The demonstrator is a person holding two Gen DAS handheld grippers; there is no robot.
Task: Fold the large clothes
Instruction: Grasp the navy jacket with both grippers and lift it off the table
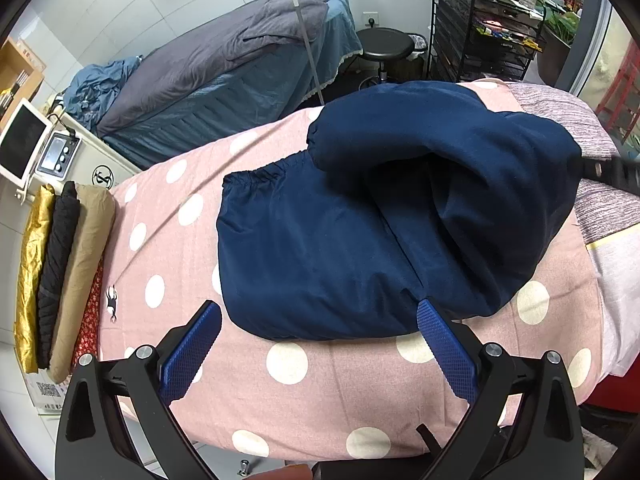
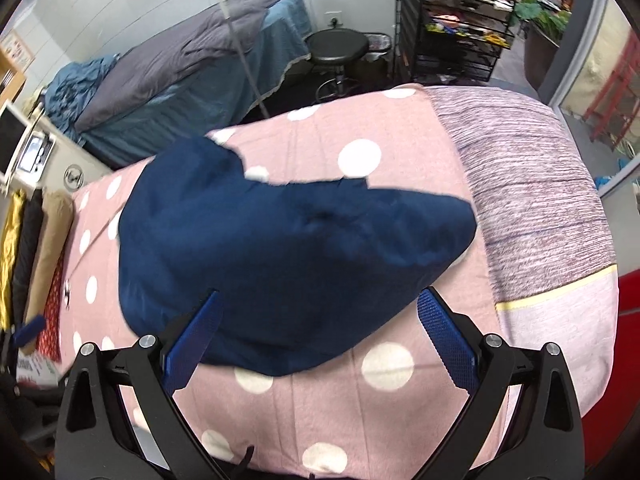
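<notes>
A navy blue garment (image 1: 360, 232) lies on the pink polka-dot bed cover (image 1: 312, 400), its right part folded over toward the elastic hem (image 1: 260, 172). My left gripper (image 1: 320, 312) is open just above the garment's near edge, holding nothing. In the right wrist view the navy garment (image 2: 280, 260) lies in a loose, blurred mound. My right gripper (image 2: 320, 308) is open over its near edge, holding nothing. The right gripper's body shows at the right edge of the left wrist view (image 1: 612, 174).
Folded gold, black and tan cloths (image 1: 60, 272) are stacked at the bed's left end. A striped lilac blanket (image 2: 540, 208) covers the right end. Behind stand a second bed with grey and blue covers (image 1: 224, 64), a black stool (image 1: 386, 46) and a wire shelf (image 1: 484, 24).
</notes>
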